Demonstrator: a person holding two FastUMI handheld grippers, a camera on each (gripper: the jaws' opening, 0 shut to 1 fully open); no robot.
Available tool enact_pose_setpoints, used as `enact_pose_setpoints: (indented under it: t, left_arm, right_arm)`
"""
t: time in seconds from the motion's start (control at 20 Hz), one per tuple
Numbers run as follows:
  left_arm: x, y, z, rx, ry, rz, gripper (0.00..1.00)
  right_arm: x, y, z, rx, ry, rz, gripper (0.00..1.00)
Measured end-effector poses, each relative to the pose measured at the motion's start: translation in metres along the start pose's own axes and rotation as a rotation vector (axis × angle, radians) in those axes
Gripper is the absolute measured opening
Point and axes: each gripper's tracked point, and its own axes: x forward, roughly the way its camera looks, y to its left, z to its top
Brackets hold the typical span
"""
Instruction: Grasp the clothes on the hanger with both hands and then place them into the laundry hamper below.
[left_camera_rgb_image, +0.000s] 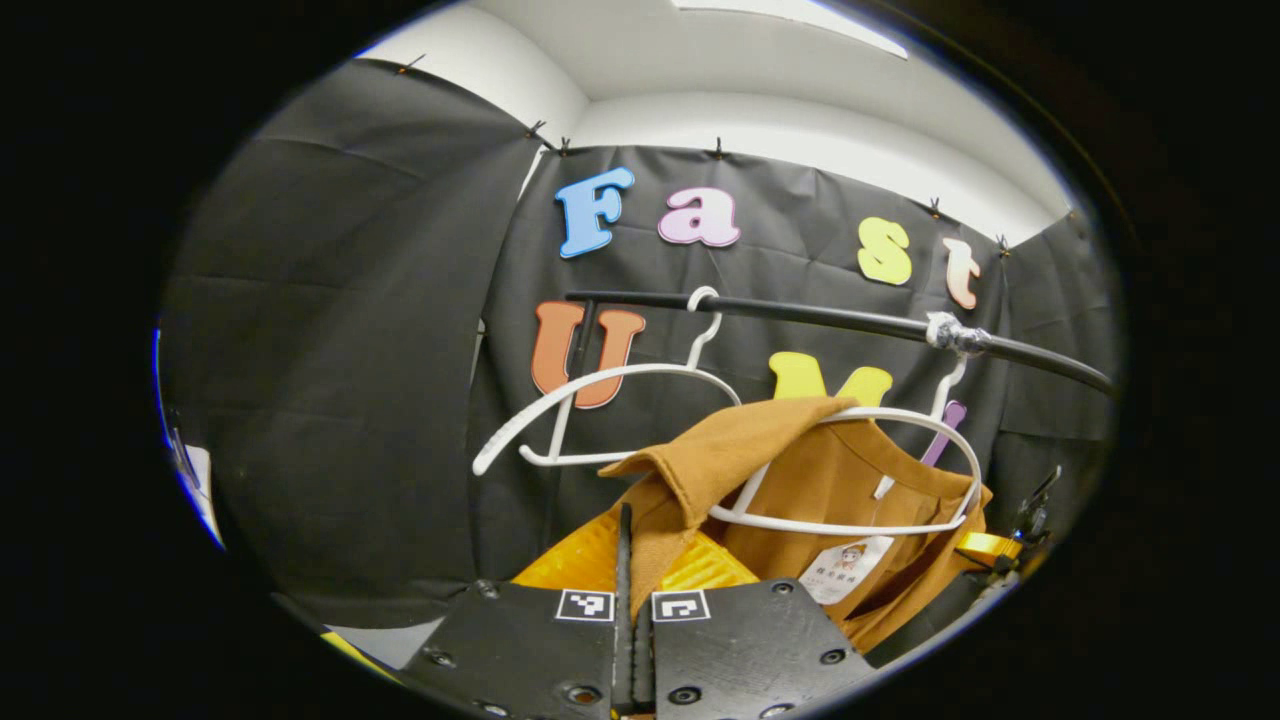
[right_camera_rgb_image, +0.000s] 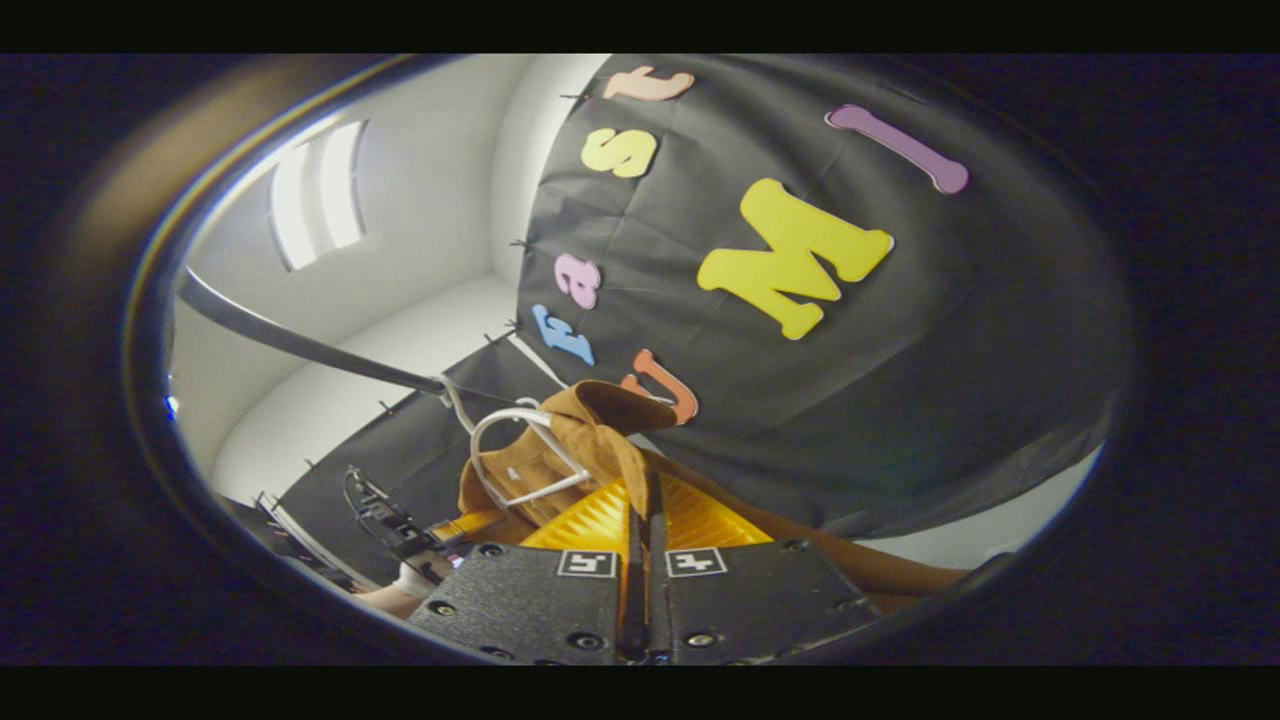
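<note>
Both grippers pinch the brown shirt (left_camera_rgb_image: 800, 480): the left gripper (left_camera_rgb_image: 632, 560) is clamped on its lifted shoulder, the right gripper (right_camera_rgb_image: 645, 520) on a fold, the garment hanging on the white hanger (left_camera_rgb_image: 900, 470) under the black rail (left_camera_rgb_image: 850, 322). Risk (judged): the collar snags the hanger, dragging it along or tearing cloth from the grips

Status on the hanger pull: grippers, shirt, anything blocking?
Left gripper shut on brown shirt. Right gripper shut on the shirt too. Shirt half on white hanger on rail. Empty hanger alongside, touching the shirt's raised shoulder.
</note>
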Motion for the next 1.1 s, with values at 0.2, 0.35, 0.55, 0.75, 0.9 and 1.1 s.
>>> enact_pose_setpoints:
  t: [0.2, 0.35, 0.55, 0.75, 0.9, 1.1]
  left_arm:
    - [0.004, 0.008, 0.017, -0.010, -0.029, 0.016, 0.00]
    - [0.007, 0.005, 0.028, 0.006, -0.044, 0.001, 0.00]
    - [0.016, 0.003, 0.022, -0.006, -0.032, 0.010, 0.00]
    - [0.020, 0.006, 0.007, -0.040, 0.002, 0.019, 0.05]
    - [0.023, 0.012, 0.003, -0.054, -0.008, 0.032, 0.06]
    - [0.016, 0.035, -0.013, -0.153, 0.013, 0.068, 0.00]
  right_arm:
    - [-0.009, 0.005, 0.037, 0.064, -0.099, 0.028, 0.03]
    - [-0.015, 0.014, 0.058, 0.072, -0.153, 0.047, 0.02]
    - [-0.030, 0.027, 0.073, 0.066, -0.196, 0.092, 0.02]
    - [-0.024, -0.004, 0.077, -0.013, -0.182, -0.063, 0.02]
    - [-0.019, -0.009, 0.061, -0.083, -0.129, -0.132, 0.02]
    - [-0.014, -0.022, 0.049, -0.075, -0.095, -0.196, 0.03]
